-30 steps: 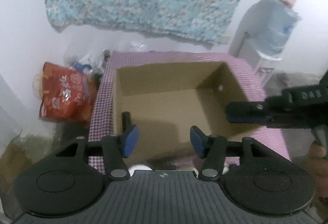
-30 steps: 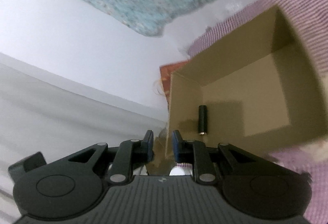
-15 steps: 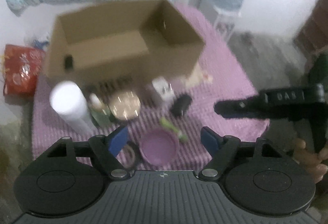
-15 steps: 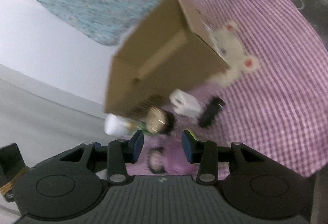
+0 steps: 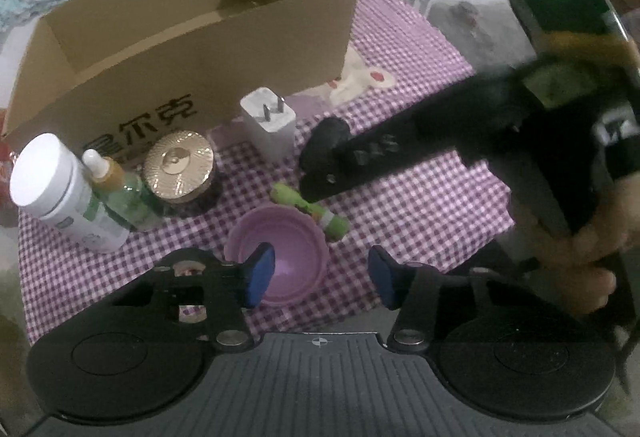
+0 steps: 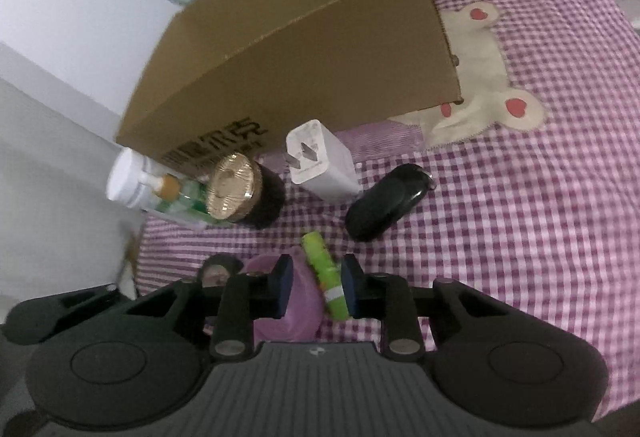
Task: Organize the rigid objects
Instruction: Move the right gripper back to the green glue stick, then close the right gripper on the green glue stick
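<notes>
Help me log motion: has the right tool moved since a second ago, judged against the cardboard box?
Yes. The right tool has pulled back out of the cardboard box and come down in front of it; its jaws are closing around the green tube.

One cardboard box (image 5: 192,49) stands at the far side. Near it: one white bottle (image 5: 60,193), one dropper bottle (image 5: 120,193), one gold-lidded jar (image 5: 180,169), one charger (image 5: 268,125). Nearer lie one black fob (image 6: 384,201), one green tube (image 6: 324,277), one purple bowl (image 5: 280,253).
</notes>
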The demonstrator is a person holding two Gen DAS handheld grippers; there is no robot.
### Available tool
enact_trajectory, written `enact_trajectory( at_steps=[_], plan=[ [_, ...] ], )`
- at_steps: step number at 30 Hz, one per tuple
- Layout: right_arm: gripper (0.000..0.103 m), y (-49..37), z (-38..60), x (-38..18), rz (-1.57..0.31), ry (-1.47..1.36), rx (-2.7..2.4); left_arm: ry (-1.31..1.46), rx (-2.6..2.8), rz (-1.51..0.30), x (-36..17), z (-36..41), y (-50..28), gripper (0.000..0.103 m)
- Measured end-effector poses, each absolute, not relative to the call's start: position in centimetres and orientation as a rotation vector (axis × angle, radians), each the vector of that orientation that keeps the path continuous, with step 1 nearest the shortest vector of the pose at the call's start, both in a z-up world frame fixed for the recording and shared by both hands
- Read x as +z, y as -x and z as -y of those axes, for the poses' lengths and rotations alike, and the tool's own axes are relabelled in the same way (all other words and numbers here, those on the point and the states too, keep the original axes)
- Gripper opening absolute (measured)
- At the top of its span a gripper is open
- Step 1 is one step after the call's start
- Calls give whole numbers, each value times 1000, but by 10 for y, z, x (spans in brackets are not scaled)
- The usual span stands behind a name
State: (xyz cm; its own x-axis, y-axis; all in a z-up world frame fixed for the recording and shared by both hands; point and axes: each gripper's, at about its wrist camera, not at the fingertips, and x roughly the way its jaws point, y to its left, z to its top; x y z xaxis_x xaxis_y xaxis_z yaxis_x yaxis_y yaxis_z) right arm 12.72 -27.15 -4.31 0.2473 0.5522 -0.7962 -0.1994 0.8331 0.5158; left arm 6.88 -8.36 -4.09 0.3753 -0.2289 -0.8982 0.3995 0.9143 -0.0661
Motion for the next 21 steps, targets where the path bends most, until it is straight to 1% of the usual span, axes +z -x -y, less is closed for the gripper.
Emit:
enact_trajectory(
  at_steps=[11, 13, 15, 21],
  plan=[
    [20, -138, 232, -62, -1252, -163, 524, -190, -403, -1140, -53, 84, -66, 49],
    [20, -140, 229, -67, -1267, -164, 534, -187, -397, -1142, -55, 81, -67, 49],
    [16, -137, 225, -68, -1268, -137, 526, -185, -394, -1143, -55, 80, -66, 49],
    [16, -137, 241, -73, -1279, -177, 479, -157, -413, -1135, -48, 79, -63, 49]
  ],
)
